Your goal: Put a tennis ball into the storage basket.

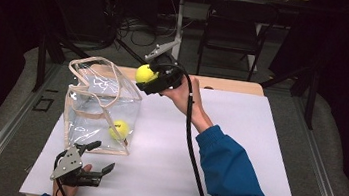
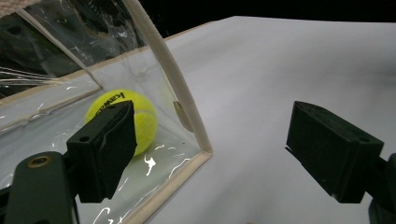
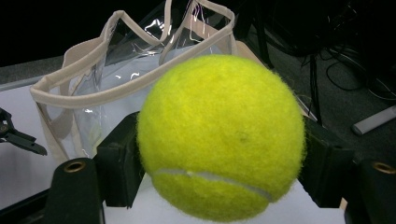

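Right tongs [image 1: 147,80] clamped on a yellow tennis ball [image 1: 145,73], held in the air just beside the far right corner of the clear bag's [image 1: 91,113] open top, above the white counter [image 1: 236,151]. In the right gripper view, ball [image 3: 222,135] pinched between both black jaws, bag rim [image 3: 116,91] just beyond. Left tongs [image 1: 97,155] spread wide, gripping nothing, low at the near left, just off the bag's near corner. Second tennis ball [image 2: 123,119] resting inside the bag on its bottom, near that corner.
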The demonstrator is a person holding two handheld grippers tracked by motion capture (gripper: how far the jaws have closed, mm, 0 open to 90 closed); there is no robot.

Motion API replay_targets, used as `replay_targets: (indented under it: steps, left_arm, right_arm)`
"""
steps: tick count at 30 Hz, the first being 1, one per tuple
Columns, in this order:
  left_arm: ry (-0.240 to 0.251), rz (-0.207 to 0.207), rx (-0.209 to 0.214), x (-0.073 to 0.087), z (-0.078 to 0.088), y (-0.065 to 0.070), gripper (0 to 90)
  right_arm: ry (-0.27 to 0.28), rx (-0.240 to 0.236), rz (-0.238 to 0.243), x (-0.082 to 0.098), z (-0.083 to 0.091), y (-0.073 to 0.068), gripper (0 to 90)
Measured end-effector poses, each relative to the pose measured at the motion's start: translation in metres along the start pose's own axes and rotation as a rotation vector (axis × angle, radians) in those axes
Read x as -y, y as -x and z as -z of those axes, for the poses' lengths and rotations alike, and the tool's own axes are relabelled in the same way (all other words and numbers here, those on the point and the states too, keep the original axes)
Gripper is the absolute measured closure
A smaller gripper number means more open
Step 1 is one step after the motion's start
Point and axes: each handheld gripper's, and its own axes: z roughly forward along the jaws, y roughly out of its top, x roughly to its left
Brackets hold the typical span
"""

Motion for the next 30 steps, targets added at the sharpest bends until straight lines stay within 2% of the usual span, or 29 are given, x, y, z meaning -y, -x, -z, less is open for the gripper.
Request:
replay_targets:
  steps: [14,30]
  left_arm:
    - [0.001,0.001,0.004,0.000,-0.001,0.000,15.9]
    - [0.004,0.009,0.009,0.001,-0.002,-0.002,15.9]
  right_arm:
    - [0.004,0.000,0.005,-0.006,0.000,0.000,26.4]
    - [0.006,-0.007,0.040,-0.030,-0.007,-0.010,26.3]
